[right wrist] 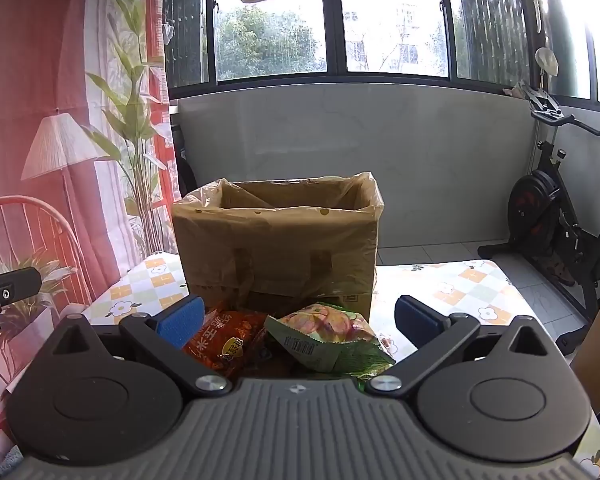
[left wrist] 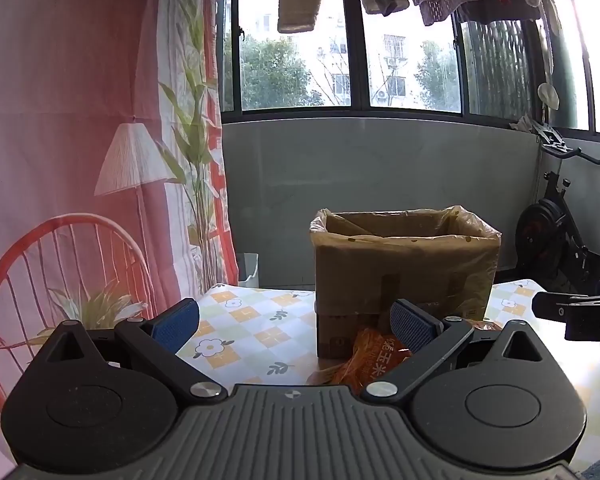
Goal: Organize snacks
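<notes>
tablecloth (right wrist: 460, 292) bare beside box (right wrist: 276, 240); both fingers spread.

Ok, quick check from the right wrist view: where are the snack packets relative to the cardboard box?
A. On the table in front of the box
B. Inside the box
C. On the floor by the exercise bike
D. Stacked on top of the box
A: the orange packet and the green packet lie on the table just in front of the cardboard box, between the open right tongs, which grip nothing.
</notes>
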`<state>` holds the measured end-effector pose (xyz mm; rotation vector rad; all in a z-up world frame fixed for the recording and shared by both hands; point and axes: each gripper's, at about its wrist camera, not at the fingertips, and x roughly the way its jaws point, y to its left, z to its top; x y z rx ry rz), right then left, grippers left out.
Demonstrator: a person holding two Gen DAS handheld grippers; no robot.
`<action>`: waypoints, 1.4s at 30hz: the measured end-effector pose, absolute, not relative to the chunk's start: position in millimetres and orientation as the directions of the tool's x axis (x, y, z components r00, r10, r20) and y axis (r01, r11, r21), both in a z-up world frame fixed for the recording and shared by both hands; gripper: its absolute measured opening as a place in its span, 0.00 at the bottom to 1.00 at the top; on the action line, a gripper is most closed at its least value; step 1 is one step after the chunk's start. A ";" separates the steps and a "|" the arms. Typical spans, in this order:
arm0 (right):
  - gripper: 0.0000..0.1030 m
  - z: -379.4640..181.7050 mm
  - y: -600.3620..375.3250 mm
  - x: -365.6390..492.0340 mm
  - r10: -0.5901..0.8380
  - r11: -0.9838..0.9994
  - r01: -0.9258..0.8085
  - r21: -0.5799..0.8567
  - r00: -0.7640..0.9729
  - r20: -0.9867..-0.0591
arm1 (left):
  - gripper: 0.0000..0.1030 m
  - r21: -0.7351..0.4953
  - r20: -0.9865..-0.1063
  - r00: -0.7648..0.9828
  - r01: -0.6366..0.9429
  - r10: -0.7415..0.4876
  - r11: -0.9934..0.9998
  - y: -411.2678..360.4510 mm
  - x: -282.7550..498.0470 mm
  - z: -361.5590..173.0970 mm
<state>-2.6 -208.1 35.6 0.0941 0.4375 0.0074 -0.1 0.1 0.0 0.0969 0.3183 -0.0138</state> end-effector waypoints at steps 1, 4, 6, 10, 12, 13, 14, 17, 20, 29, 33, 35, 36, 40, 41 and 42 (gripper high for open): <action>1.00 35.6 -208.1 -2.6 0.028 0.996 0.013 0.093 0.906 -0.423 | 1.00 0.096 -0.311 0.950 0.023 0.008 0.995 0.4 -0.4 0.0; 1.00 35.7 -208.0 -2.6 0.029 0.996 0.012 0.093 0.906 -0.422 | 1.00 0.096 -0.313 0.949 0.017 0.014 0.995 2.0 0.2 0.2; 1.00 35.7 -208.0 -2.8 0.028 0.996 0.013 0.093 0.906 -0.422 | 1.00 0.092 -0.315 0.949 0.015 0.015 0.996 0.8 -0.7 0.2; 1.00 35.7 -208.2 -2.8 0.028 0.996 0.012 0.093 0.906 -0.422 | 1.00 0.088 -0.316 0.949 0.016 0.013 0.996 0.6 -2.7 2.2; 1.00 36.1 -208.0 -2.9 0.028 0.996 0.013 0.094 0.907 -0.421 | 1.00 0.089 -0.315 0.949 0.014 0.015 0.996 -0.6 1.3 -0.7; 1.00 36.2 -208.0 -2.7 0.028 0.996 0.013 0.094 0.907 -0.421 | 1.00 0.089 -0.313 0.950 0.015 0.014 0.996 -0.4 1.9 -0.9; 1.00 36.3 -208.0 -2.8 0.028 0.996 0.013 0.094 0.907 -0.421 | 1.00 0.091 -0.311 0.950 0.016 0.013 0.996 -0.3 2.6 -1.1; 1.00 36.1 -208.0 -2.9 0.028 0.996 0.013 0.094 0.907 -0.421 | 1.00 0.100 -0.306 0.952 0.013 0.018 0.995 -2.5 -3.5 -1.0; 1.00 35.9 -208.0 -2.9 0.028 0.995 0.013 0.094 0.907 -0.421 | 1.00 0.097 -0.298 0.954 0.009 0.020 0.995 -1.3 -4.1 -1.5; 1.00 35.6 -208.1 -2.9 0.028 0.996 0.013 0.094 0.907 -0.420 | 1.00 0.103 -0.277 0.961 0.007 0.022 0.995 -2.6 -9.0 -1.9; 1.00 35.6 -208.2 -2.8 0.028 0.995 0.013 0.094 0.907 -0.420 | 0.99 0.106 -0.258 0.966 0.006 0.022 0.994 -2.5 -10.4 -2.2; 1.00 35.6 -208.2 -2.8 0.028 0.995 0.013 0.094 0.907 -0.421 | 1.00 0.109 -0.247 0.969 0.008 0.019 0.994 -2.7 -11.5 -2.6; 1.00 35.6 -208.1 -2.8 0.028 0.995 0.013 0.095 0.907 -0.421 | 1.00 0.107 -0.235 0.972 0.009 0.017 0.994 -1.8 -11.4 -2.3; 1.00 35.6 -208.2 -2.7 0.028 0.995 0.013 0.095 0.907 -0.420 | 1.00 0.110 -0.237 0.971 0.009 0.018 0.994 -1.7 -11.4 -2.0; 1.00 35.6 -208.1 -2.7 0.028 0.995 0.013 0.095 0.907 -0.421 | 1.00 0.110 -0.236 0.971 0.007 0.019 0.994 -1.8 -11.6 -2.0; 1.00 35.6 -208.1 -2.7 0.028 0.995 0.013 0.094 0.907 -0.421 | 1.00 0.102 -0.220 0.975 0.005 0.018 0.995 -0.7 -11.1 -1.5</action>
